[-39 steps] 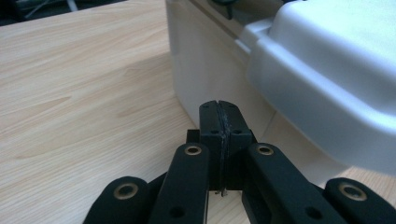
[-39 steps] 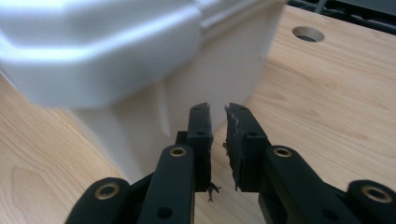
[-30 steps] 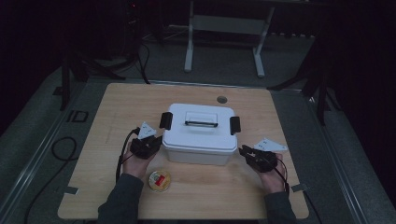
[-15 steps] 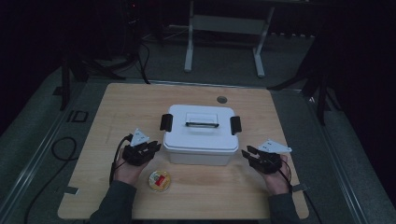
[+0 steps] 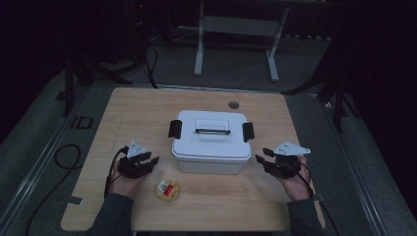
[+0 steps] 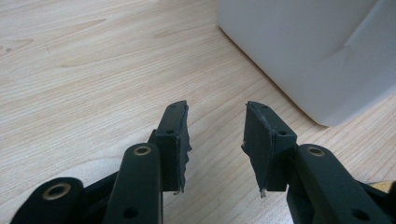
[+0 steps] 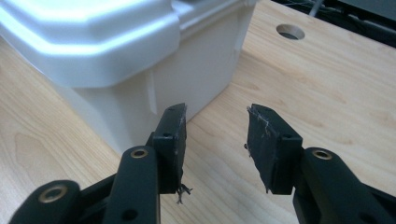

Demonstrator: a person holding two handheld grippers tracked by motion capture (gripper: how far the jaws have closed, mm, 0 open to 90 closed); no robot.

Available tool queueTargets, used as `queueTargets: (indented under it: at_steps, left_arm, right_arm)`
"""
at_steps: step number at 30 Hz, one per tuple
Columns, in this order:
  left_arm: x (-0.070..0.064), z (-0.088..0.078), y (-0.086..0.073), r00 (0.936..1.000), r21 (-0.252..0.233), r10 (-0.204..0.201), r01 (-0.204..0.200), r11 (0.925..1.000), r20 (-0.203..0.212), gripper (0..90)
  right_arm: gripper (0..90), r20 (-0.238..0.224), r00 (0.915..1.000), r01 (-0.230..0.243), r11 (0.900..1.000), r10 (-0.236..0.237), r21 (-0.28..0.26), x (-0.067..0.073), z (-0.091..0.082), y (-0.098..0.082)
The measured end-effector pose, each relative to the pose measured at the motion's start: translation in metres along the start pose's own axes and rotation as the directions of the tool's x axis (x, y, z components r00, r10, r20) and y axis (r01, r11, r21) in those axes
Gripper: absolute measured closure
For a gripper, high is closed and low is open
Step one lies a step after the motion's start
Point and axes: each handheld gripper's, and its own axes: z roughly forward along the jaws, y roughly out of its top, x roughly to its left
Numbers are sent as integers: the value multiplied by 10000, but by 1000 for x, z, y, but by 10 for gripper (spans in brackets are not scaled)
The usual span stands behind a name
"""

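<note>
A white lidded box [image 5: 211, 141] sits mid-worktop [image 5: 133, 113], flanked by the left gripper [image 5: 147, 161] and right gripper [image 5: 263, 158]. Both have just been opening, jaws apart on nothing, neither touching the box. A small round container [image 5: 167, 190] lies near the left hand.

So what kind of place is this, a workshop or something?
Probably a recording studio or lab: a lit wooden table in a dark room, cables on the floor, metal stands behind, and only a white lidded box set out.
</note>
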Motion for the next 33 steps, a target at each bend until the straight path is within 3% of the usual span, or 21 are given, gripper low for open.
queueTargets:
  at_steps: [6,7,10,12,13,15,18,19,22,23,24,28,29,30,31,32,33]
  left_arm:
    - [-1,1,-1,10000,87,26,-26,10000,-13,594]
    - [-1,1,-1,10000,81,23,-23,10000,-13,593]
    - [0,0,-1,10000,90,26,-26,10000,-29,593]
    - [0,0,-2,10000,71,-7,7,10000,-27,593]
    - [0,0,-2,10000,66,-14,14,10000,-20,593]
    - [0,1,-2,10000,122,-19,19,9999,-22,593]
    - [1,2,-2,10000,149,-27,27,9999,-11,592]
    - [0,2,-2,10000,142,-51,51,9999,-14,591]
    - [1,2,-2,10000,176,-56,56,9998,-11,588]
    - [1,2,-2,10000,176,-56,56,9998,-11,588]
    - [1,3,-2,10000,192,-69,69,9998,-5,587]
    - [1,3,-2,9999,216,-106,107,9997,-17,584]
    - [1,3,-2,9999,216,-106,107,9997,-17,582]
    - [1,3,-3,10000,244,-93,93,9997,-26,581]
    - [1,3,-3,10000,244,-93,93,9997,-26,580]
    - [1,4,-3,9999,237,-103,104,9997,-33,578]
    - [1,4,-3,9999,249,-99,100,9996,-35,577]
  right_arm:
    - [553,-117,9979,643,9979,-642,87,-4,-9,16]
    - [549,-264,9949,975,9952,-971,127,-8,-14,25]
    - [546,-280,9912,1298,9912,-1291,252,-11,-17,31]
    - [542,-433,9821,1855,9815,-1835,475,-15,-21,40]
    - [542,-433,9821,1855,9815,-1835,475,-15,-21,40]
    - [538,-747,9708,2322,9710,-2278,563,-19,-26,49]
    - [536,-853,9648,2541,9654,-2487,587,-20,-27,52]
    - [533,-1161,9460,3117,9477,-3027,692,-24,-31,62]
    - [524,-1602,9229,3640,9289,-3500,677,-29,-35,75]
    - [524,-1602,9229,3640,9289,-3500,677,-29,-35,75]
    - [514,-1899,9058,3983,9141,-3788,760,-32,-38,87]
    - [504,-2163,8817,4480,8879,-4193,1047,-33,-39,102]
    - [504,-2163,8817,4480,8879,-4193,1047,-33,-39,102]
    - [497,-2215,8716,4697,8743,-4373,1223,-34,-40,109]
    - [497,-2215,8716,4697,8743,-4373,1223,-34,-40,109]
    - [489,-2270,8627,4873,8628,-4518,1348,-36,-40,118]
    - [488,-2265,8618,4896,8610,-4539,1373,-36,-40,120]
